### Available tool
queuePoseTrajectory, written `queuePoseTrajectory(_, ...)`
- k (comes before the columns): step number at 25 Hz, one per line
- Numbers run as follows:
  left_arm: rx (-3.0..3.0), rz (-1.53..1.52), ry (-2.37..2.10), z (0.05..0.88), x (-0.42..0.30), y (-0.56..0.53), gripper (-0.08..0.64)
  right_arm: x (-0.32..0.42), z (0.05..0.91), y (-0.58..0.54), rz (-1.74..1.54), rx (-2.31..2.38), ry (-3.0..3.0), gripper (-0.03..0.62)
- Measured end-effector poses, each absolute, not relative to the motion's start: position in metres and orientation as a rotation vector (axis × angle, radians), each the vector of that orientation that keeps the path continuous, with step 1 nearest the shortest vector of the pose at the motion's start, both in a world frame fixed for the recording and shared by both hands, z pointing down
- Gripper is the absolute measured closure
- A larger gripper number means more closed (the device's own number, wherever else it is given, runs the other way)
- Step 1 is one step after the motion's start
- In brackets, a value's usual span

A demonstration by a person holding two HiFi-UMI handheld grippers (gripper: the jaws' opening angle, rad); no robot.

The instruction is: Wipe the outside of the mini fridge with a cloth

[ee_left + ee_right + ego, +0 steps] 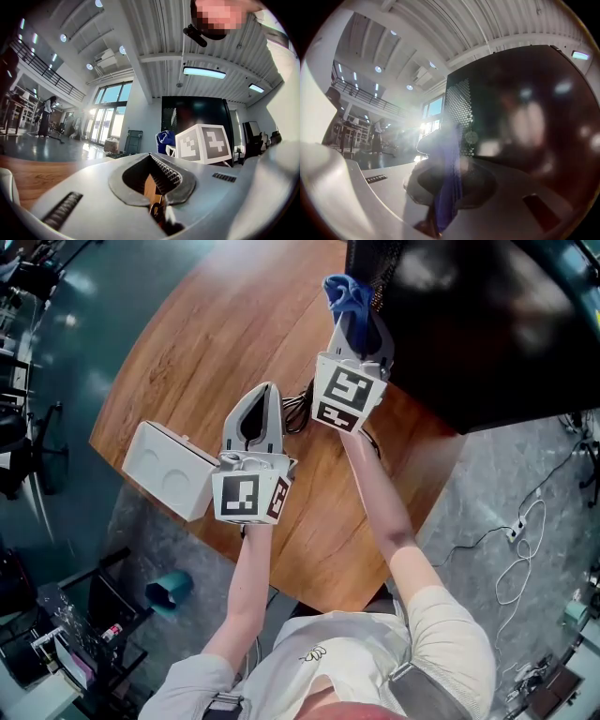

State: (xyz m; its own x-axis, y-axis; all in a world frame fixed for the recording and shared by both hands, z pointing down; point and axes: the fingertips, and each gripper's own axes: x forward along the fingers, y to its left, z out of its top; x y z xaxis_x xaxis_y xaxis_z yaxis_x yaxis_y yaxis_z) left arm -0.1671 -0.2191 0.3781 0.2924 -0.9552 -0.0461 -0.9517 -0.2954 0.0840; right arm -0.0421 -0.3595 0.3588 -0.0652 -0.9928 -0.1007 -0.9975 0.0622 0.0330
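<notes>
Room: large hall with a ribbed ceiling, strip lights, tall bright windows and a railed upper gallery. The floor is glossy teal on one side and grey speckled on the other. A person stands far off near the windows.

Surface: round wooden table (225, 343), warm brown, grain visible. A white box (167, 471) overhangs its left edge. A black cable (298, 414) lies on the wood between the two grippers. On the floor are a white cable (521, 542) and a teal object (170, 589).

Mini fridge (469, 324): stands on the table at the upper right of the head view. The shell is black and glossy, with blurred reflections of the lights. One face carries a perforated vent panel (458, 112).

Right gripper (360, 329): fingers clamped on a blue cloth (345, 294), which bunches above the tips and hangs as a strip between them. The cloth sits at the fridge's left edge, by the perforated panel. I cannot tell whether it touches the fridge.

Left gripper (266, 388): low over the table, apart from the fridge. Finger tips meet, nothing held; wood shows through the oval gap behind them.
</notes>
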Motion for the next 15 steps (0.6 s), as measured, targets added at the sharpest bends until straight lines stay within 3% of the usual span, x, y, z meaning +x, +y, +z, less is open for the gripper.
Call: queuePoseTrajectory(15, 2.601, -0.154, -1.777, 0.346, -0.107, -0.195, 0.555, 0.046, 0.346, -0.303, 0.153, -2.211, 2.152, 0.531)
